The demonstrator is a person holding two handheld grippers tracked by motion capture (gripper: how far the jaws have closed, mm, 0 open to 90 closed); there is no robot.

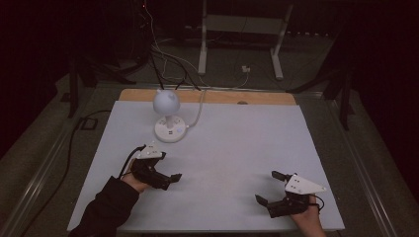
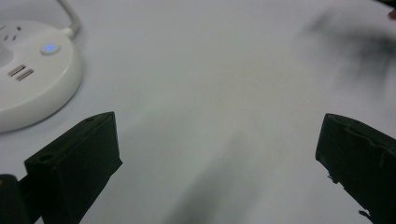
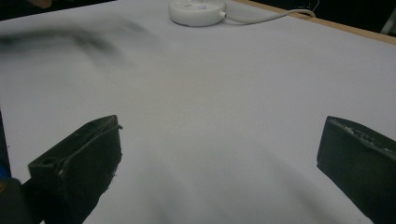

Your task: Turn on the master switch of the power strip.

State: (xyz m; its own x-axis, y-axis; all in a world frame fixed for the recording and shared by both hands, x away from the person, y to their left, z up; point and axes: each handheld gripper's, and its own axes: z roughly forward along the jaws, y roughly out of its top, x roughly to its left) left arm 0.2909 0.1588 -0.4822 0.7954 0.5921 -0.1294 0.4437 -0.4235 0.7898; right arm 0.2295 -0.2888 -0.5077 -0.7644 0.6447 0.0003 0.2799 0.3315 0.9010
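Observation:
A round white power hub (image 1: 169, 129) stands at the back left of the white table (image 1: 237, 148), with a white globe-shaped lamp (image 1: 165, 102) plugged into its top. My left gripper (image 1: 168, 167) hovers just in front of the hub, open and pointing right. The left gripper view has its jaws wide apart (image 2: 219, 140) over bare table, with the hub (image 2: 28, 70) and its blue light at the upper left. Near the front right edge, my right gripper (image 1: 267, 186) is open and points left. In its own view the gripper (image 3: 219, 149) holds nothing, and the hub (image 3: 197, 10) is far off.
A white cable (image 1: 198, 111) runs from the hub over the table's wooden back edge (image 1: 257, 98). Beyond are floor cables (image 1: 168, 64) and a white stand's legs (image 1: 276, 54). A dark sleeve (image 1: 106, 207) comes in at the front left.

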